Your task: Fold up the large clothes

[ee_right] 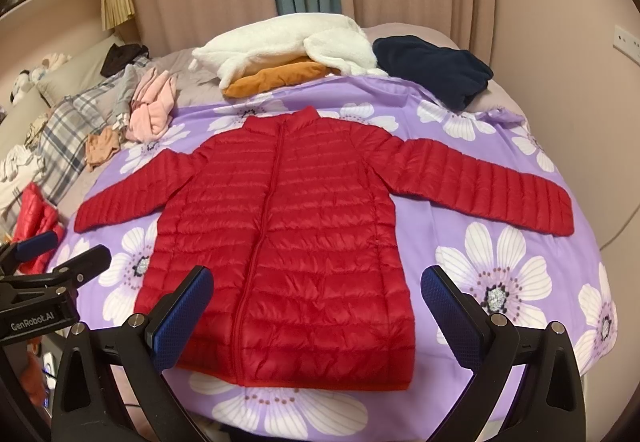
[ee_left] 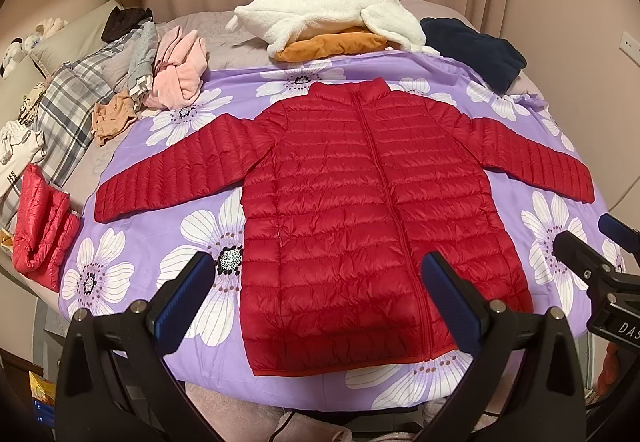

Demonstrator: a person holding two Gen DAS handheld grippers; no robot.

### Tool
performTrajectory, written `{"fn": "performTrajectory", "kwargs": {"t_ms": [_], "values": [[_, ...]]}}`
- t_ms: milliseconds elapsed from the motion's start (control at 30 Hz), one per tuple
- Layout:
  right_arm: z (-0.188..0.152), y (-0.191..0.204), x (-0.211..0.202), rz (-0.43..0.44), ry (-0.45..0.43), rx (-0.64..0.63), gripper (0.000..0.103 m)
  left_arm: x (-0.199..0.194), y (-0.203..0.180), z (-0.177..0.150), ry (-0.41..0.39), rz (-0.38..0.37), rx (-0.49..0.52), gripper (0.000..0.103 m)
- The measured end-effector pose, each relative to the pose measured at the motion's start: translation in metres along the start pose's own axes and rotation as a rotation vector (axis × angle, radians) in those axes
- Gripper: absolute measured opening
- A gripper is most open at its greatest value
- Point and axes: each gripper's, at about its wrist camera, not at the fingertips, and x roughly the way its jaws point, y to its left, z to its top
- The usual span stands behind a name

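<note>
A red quilted puffer jacket [ee_left: 360,210] [ee_right: 288,242] lies flat, front up and zipped, on a purple flowered sheet [ee_left: 168,242] [ee_right: 480,254], with both sleeves spread out sideways. My left gripper [ee_left: 320,298] hovers open above the jacket's hem, nothing between its blue-padded fingers [ee_left: 184,298]. My right gripper [ee_right: 320,306] is also open and empty above the hem, slightly further right. The right gripper [ee_left: 608,242] shows at the right edge of the left wrist view; the left gripper [ee_right: 60,258] shows at the left edge of the right wrist view.
At the bed's far side lie a white fleece [ee_left: 328,16] over an orange garment [ee_left: 332,44] and a navy garment [ee_left: 476,50]. Pink clothes [ee_left: 180,74], a plaid cloth [ee_left: 68,110] and a folded red jacket [ee_left: 40,226] sit to the left. Curtains hang behind.
</note>
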Motion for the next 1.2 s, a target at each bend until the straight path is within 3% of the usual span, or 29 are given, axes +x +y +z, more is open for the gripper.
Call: {"fn": "performTrajectory", "kwargs": {"t_ms": [300,367,467,533,600,700,833,967,1067,1200], "values": [[0.000,-0.003,0.001,0.007,-0.003,0.013,0.102,0.007,0.001,-0.004,0.007,-0.016,-0.011,0.103],[-0.001,-0.009,0.001,0.050,-0.013,0.048,0.102,0.012,0.006,-0.004,0.015,-0.037,-0.035,0.103],[-0.004,-0.022,0.001,0.173,-0.035,0.127,0.102,0.022,0.018,-0.004,0.025,-0.115,-0.109,0.103],[-0.008,-0.035,0.002,0.259,-0.059,0.187,0.102,0.031,0.028,-0.005,0.040,-0.212,-0.181,0.103],[-0.012,-0.046,0.006,0.283,-0.067,0.228,0.102,0.042,0.039,-0.008,0.053,-0.316,-0.268,0.103],[-0.021,-0.073,0.015,0.336,-0.099,0.326,0.102,0.057,0.045,-0.008,0.044,-0.372,-0.333,0.103],[-0.037,-0.123,0.027,0.400,-0.185,0.531,0.102,0.069,0.040,-0.004,0.001,-0.419,-0.342,0.103],[-0.048,-0.168,0.046,0.368,-0.220,0.684,0.102,0.082,0.035,0.002,-0.001,-0.438,-0.303,0.103],[-0.052,-0.198,0.064,0.291,-0.201,0.723,0.102,0.098,0.027,0.004,0.034,-0.433,-0.260,0.103],[-0.055,-0.245,0.091,0.221,-0.174,0.821,0.102,0.121,0.019,0.006,0.089,-0.478,-0.254,0.103]]}}
